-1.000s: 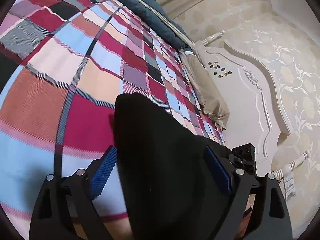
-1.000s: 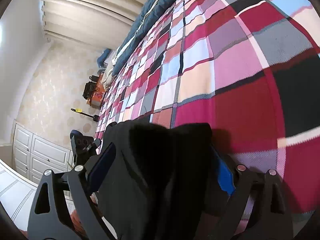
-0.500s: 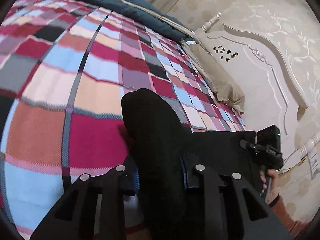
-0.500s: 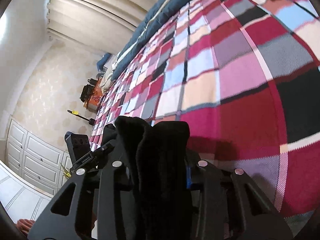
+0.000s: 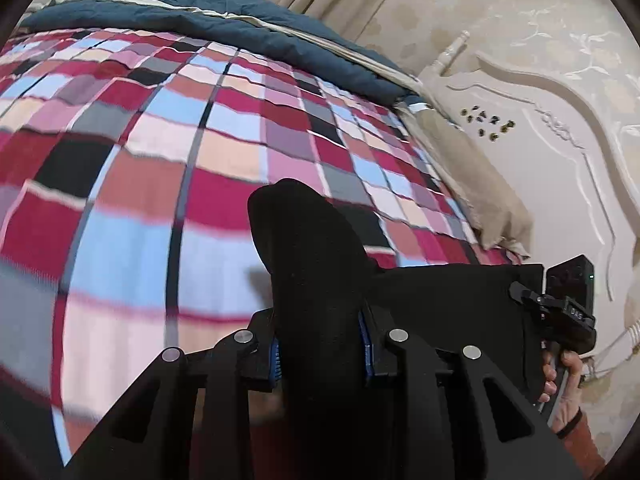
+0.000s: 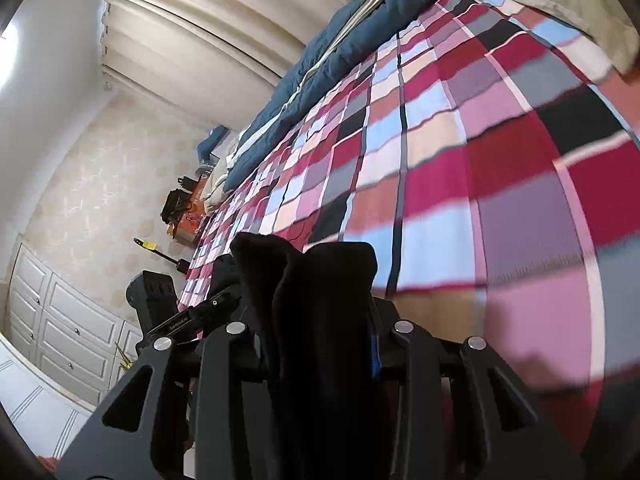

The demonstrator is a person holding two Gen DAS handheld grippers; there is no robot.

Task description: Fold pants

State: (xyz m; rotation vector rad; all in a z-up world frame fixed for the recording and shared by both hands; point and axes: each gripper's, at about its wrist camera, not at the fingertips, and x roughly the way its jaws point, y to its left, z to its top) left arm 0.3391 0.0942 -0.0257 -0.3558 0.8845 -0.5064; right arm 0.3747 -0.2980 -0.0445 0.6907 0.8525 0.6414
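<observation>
Two grippers each have a bunch of black pants pinched between their blue pads, above a bed spread with a checked blanket point(image 5: 168, 184) of red, pink, pale blue, grey and black squares.

On the left wrist view, the left gripper point(image 5: 320, 346) has its jaws drawn narrow around a thick fold of the pants point(image 5: 312, 264); the cloth pokes up past the fingertips in a rounded hump and fills the gap between the pads completely. More black fabric stretches off to the right toward the other tool, where a person's hand point(image 5: 560, 376) grips a handle at the edge of the picture, a reddish sleeve cuff below it.

On the right wrist view, the right gripper point(image 6: 320, 352) is likewise closed down on the pants point(image 6: 316, 292), two lobes of cloth standing up between its fingers. Beyond them to the left sits the dark body of the left tool.

Both sets of jaws have just been closing, with the fabric caught between them. The near part of the blanket is blurred in both views.

Along the far side of the bed lies a dark blue duvet point(image 5: 208, 12) with a pale stripe. A beige pillow point(image 5: 480, 184) rests against the white carved headboard point(image 5: 560, 148). Pleated curtains point(image 6: 208, 20) hang behind, and white cabinet doors point(image 6: 60, 320) stand low at the left.
</observation>
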